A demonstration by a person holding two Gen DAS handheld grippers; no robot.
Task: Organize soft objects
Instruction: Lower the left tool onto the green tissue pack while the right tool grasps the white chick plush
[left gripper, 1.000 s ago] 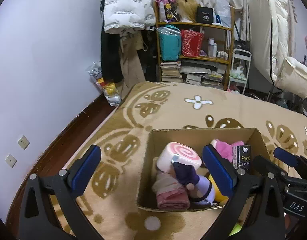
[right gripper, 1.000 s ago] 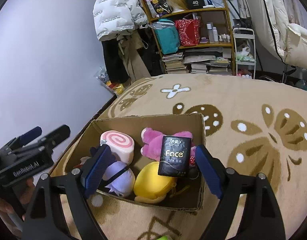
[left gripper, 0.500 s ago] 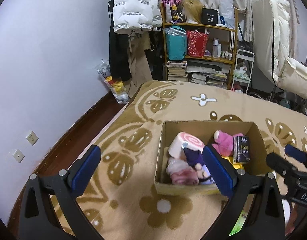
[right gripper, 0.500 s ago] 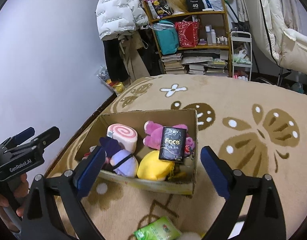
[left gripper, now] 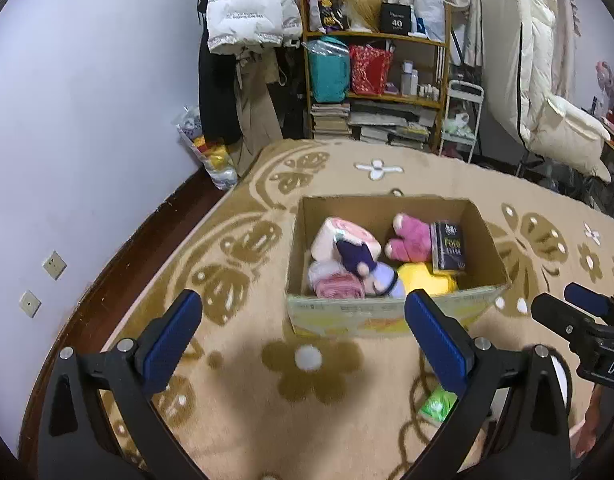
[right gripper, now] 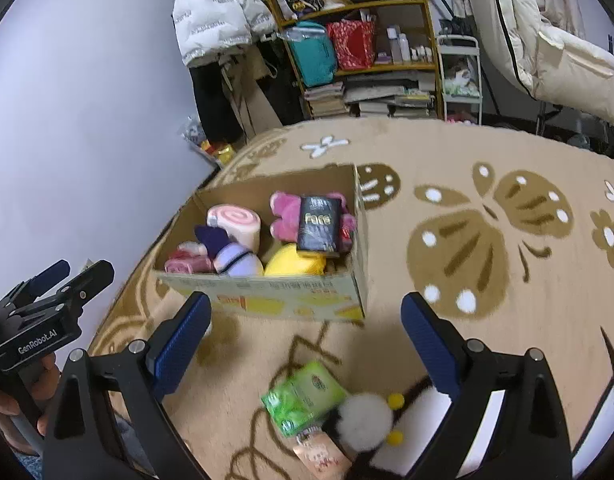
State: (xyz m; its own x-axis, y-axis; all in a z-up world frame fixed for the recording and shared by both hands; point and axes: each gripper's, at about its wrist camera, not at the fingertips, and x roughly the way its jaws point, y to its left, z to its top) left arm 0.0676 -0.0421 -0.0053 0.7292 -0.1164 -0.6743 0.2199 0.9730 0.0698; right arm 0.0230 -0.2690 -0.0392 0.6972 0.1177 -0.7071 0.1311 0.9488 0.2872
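Box: one open cardboard box (right gripper: 267,300) on the rug (right gripper: 487,280), just ahead of both grippers, printed front wall facing them.
Inside, six things: pink swirl roll plush (right gripper: 237,220), purple doll (right gripper: 235,260), pink folded cloth (right gripper: 183,262), magenta plush (right gripper: 285,212), yellow plush (right gripper: 291,266), black tissue pack (right gripper: 319,226) lying on top.
Outside, two: green packet (right gripper: 303,396) and black-and-white plush (right gripper: 367,420), low between the right fingers, touching each other.
Left gripper (left gripper: 303,340): spread wide, empty.
Right gripper (right gripper: 307,344): spread wide, empty.
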